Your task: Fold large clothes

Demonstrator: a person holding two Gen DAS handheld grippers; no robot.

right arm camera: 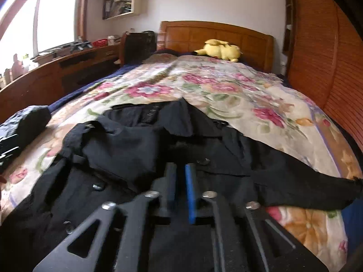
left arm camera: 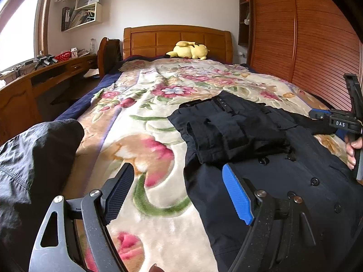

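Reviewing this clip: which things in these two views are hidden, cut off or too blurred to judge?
- Coat, left wrist view: hem cut off by the bottom edge, partly behind the left gripper.
- Coat, right wrist view: lower front hidden by the right gripper; motion blur softens the fabric.
- Right sleeve's end: runs to the frame edge.
- Dark garment: cut off at the left edge.
- Shelf contents: too small.

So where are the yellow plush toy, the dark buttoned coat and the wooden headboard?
Yellow plush toy [left arm camera: 189,51]: left wrist view, its body.
Dark buttoned coat [right arm camera: 140,149]: right wrist view, chest panel.
Wooden headboard [left arm camera: 145,38]: left wrist view, left panel.
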